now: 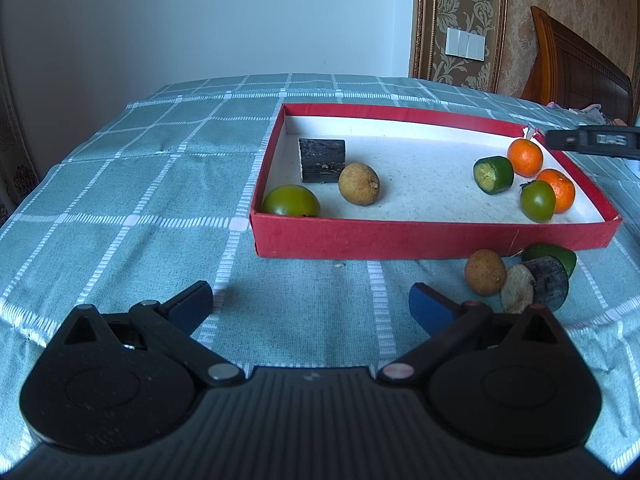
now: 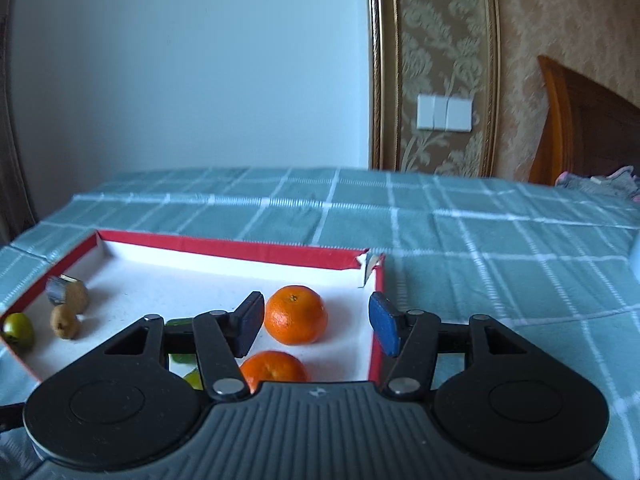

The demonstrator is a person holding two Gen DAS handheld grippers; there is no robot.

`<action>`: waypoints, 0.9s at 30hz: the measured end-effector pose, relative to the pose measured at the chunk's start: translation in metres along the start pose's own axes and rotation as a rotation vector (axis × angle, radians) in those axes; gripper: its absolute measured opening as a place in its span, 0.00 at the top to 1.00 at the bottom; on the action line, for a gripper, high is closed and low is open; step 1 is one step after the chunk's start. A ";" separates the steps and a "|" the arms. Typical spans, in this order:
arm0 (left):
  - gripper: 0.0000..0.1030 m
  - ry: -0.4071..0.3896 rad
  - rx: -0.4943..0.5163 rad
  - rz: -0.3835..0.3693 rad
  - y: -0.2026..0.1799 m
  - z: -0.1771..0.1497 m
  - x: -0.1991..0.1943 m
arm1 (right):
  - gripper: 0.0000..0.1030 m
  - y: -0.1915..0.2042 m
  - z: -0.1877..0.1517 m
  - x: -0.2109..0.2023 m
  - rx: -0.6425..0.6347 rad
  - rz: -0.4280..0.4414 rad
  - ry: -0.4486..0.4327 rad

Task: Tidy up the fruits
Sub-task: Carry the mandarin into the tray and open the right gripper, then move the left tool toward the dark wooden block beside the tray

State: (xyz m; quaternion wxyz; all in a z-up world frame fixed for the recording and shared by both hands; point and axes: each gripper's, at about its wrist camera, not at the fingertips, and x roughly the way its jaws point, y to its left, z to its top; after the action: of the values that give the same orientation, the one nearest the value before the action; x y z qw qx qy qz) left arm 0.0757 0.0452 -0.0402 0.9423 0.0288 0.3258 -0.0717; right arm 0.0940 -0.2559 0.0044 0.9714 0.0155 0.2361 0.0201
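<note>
A red box with a white floor lies on the checked cloth. In it are a green fruit, a brown fruit, a dark cut piece, a green cut piece, two oranges and another green fruit. In front of the box lie a brown fruit, a dark cut piece and a green fruit. My left gripper is open and empty over the cloth. My right gripper is open above the box's right end, near an orange.
The green checked cloth covers the table. A wooden headboard and patterned wall with a light switch stand at the back right. The right gripper's tip shows at the left wrist view's right edge.
</note>
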 end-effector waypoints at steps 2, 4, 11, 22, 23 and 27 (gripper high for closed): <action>0.00 0.000 0.000 0.000 0.000 0.000 0.000 | 0.44 -0.002 -0.004 -0.019 0.005 0.008 -0.033; 0.00 0.000 0.000 0.000 0.000 0.000 0.000 | 0.40 -0.002 -0.011 -0.037 0.005 0.017 -0.052; 0.00 0.000 0.000 0.000 0.000 0.000 0.000 | 0.31 -0.005 -0.047 -0.077 -0.010 -0.016 0.002; 0.00 -0.001 0.000 0.000 0.000 0.000 0.000 | 0.20 -0.015 -0.075 -0.073 0.031 -0.020 0.117; 0.00 -0.002 -0.001 0.000 0.000 0.000 0.000 | 0.18 -0.016 -0.075 -0.072 0.037 -0.028 0.124; 0.00 -0.012 -0.058 -0.017 0.000 -0.005 -0.012 | 0.18 -0.021 -0.076 -0.072 0.064 -0.019 0.130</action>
State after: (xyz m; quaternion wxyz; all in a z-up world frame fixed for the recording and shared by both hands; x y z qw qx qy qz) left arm 0.0630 0.0476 -0.0365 0.9441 -0.0016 0.3221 -0.0705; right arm -0.0041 -0.2786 -0.0313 0.9531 0.0432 0.2995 0.0042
